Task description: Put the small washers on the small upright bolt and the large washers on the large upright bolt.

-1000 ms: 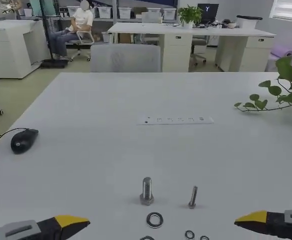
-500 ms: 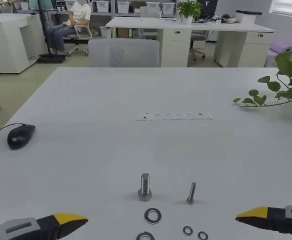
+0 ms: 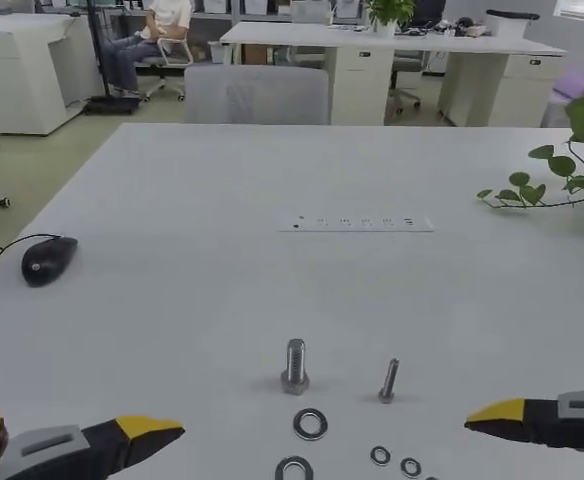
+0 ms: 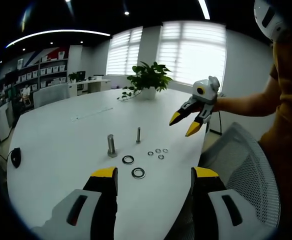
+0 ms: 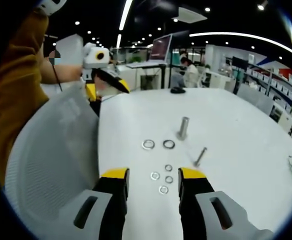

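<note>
On the white table a large bolt and a small bolt stand upright side by side. Two large washers lie flat in front of the large bolt. Several small washers lie in front of the small bolt. My left gripper hovers open at the near left, well clear of the parts, nothing between its jaws. The right gripper hovers open at the near right, also holding nothing. Bolts and washers lie ahead in both gripper views: large bolt, small bolt.
A black computer mouse with its cable lies at the table's left. A socket strip is set into the middle of the table. Plant leaves reach over the right edge. A grey chair back stands beyond the far edge.
The head camera has tilted a little, shifting the whole picture. Both grippers stay open near the front edge; bolts and washers have not moved.
</note>
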Demonstrator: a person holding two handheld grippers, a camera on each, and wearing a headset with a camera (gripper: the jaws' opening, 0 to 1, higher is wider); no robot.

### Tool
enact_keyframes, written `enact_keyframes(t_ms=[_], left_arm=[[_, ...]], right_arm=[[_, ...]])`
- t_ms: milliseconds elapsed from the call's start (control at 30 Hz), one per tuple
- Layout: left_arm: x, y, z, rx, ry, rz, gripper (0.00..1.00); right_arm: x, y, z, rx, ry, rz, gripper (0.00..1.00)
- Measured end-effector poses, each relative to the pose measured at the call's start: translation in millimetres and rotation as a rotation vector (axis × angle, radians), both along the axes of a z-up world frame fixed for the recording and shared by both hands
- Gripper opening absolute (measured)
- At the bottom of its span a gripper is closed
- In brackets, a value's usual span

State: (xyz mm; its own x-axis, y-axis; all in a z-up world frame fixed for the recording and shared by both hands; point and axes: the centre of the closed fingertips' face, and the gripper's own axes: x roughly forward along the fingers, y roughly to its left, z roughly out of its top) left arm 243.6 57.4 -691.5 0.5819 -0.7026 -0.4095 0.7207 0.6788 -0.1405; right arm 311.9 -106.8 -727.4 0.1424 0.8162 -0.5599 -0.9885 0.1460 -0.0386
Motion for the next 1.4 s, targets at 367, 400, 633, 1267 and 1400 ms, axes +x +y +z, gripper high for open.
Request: enact_keyframes(t_ms=[367, 400, 633, 1267, 1400], left_arm=[[-0.9, -4.1, -1.4, -0.021, 0.001, 0.018, 0.58], [-0.8, -4.1, -0.9, -0.024, -0.002, 0.022, 0.58], [-1.5, -3.8, -2.2, -0.031, -0.001, 0.033, 0.58], [-2.1, -0.8, 0.9, -0.053, -0.011, 0.061, 0.58], [-1.4, -0.6, 0.9, -0.053, -0.012, 0.061, 0.58]], right_arm=[[10.0, -1.6, -21.9, -0.154, 0.009, 0.089, 0.38], [9.1, -2.3, -25.1, -0.179, 0.021, 0.103, 0.37], [15.5, -4.9, -45.9, -0.344, 0.009, 0.164, 0.32], [19.0, -4.5, -85.3, -0.605, 0.019, 0.266, 0.28], [17.6, -4.4, -90.4, -0.628, 0.025, 0.284, 0.28]])
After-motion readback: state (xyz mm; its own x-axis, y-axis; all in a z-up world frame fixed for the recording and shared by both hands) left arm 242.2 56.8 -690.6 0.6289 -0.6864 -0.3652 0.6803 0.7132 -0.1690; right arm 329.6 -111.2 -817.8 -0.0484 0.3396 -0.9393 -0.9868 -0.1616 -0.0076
